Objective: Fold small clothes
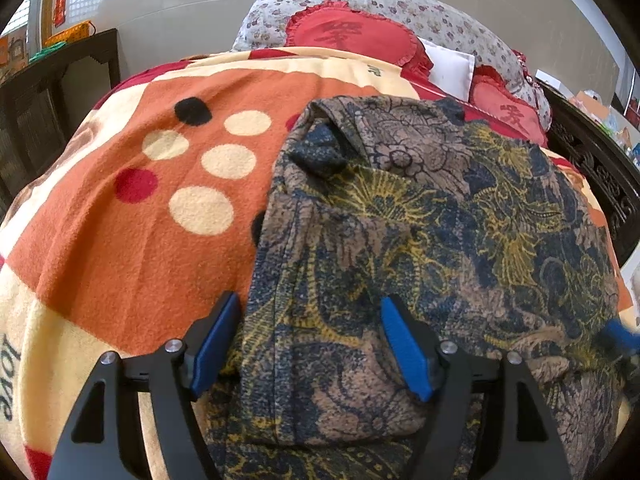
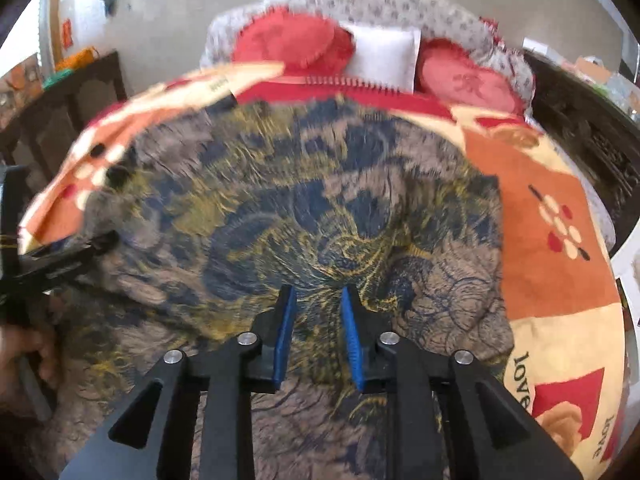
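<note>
The patterned garment (image 1: 420, 220) lies on the orange blanket (image 1: 132, 248) of the bed, its long axis running away from me toward the red pillows (image 1: 348, 36). It sits mostly right of my left gripper (image 1: 308, 344) and directly beneath my right gripper (image 2: 318, 334).

My left gripper stands wide — its left pad at the cloth's left edge over the blanket, its right pad over the fabric, with a folded ridge of cloth lying between the jaws. I can't see the pads pressing on it, so I judge nothing is held there. My right gripper has its jaws narrowly apart, cloth showing below the gap but none pinched between the pads; this view is blurred, so finer folds are hard to read.

The near hem runs under both tools. The left edge is closest to my left hand, so I judge that hand is best placed to take it — the right covers the middle.
</note>
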`<state>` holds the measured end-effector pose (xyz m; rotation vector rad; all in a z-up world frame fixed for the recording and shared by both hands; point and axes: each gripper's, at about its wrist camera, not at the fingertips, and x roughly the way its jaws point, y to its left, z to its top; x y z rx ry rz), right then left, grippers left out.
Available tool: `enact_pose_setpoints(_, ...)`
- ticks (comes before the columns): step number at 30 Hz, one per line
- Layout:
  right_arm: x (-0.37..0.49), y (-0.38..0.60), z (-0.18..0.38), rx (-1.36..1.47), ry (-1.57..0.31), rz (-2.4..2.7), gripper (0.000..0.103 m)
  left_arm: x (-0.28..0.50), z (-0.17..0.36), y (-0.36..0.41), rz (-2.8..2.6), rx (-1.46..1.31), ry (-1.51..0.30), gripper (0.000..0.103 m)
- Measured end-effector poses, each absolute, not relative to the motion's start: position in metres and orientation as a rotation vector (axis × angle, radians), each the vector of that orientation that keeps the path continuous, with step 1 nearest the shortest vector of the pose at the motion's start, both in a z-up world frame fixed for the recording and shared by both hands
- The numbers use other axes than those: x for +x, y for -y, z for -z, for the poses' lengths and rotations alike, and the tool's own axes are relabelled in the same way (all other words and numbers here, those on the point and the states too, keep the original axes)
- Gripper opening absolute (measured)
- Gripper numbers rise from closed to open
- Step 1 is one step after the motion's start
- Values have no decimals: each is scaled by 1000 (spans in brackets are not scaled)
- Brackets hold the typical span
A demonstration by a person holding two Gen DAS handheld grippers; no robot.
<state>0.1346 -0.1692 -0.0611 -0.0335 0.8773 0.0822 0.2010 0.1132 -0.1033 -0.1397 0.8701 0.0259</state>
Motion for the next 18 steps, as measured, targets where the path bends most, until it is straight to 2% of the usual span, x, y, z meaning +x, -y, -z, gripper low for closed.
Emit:
enact_pose_setpoints(2, 140, 173, 94, -66, -952, -56, 51, 195, 91, -109, -25, -130, -865, 75)
enact_pose_setpoints(3, 134, 175, 97, -46, -879, -63, 55, 187, 80, -106, -20, -142, -836, 75)
enact_pose_setpoints(7, 139, 182, 98, -1, -877, -58, 57, 161, 50, -61, 111, -89, -733, 76)
enact_pose_setpoints(12, 136, 179, 97, 0, -871, -57, 57, 172, 107, -26, 149, -28, -899, 75)
enact_pose_setpoints(18, 137, 181, 99, 14, -872, -64, 58, 168, 104, -28, 152, -36, -873, 76)
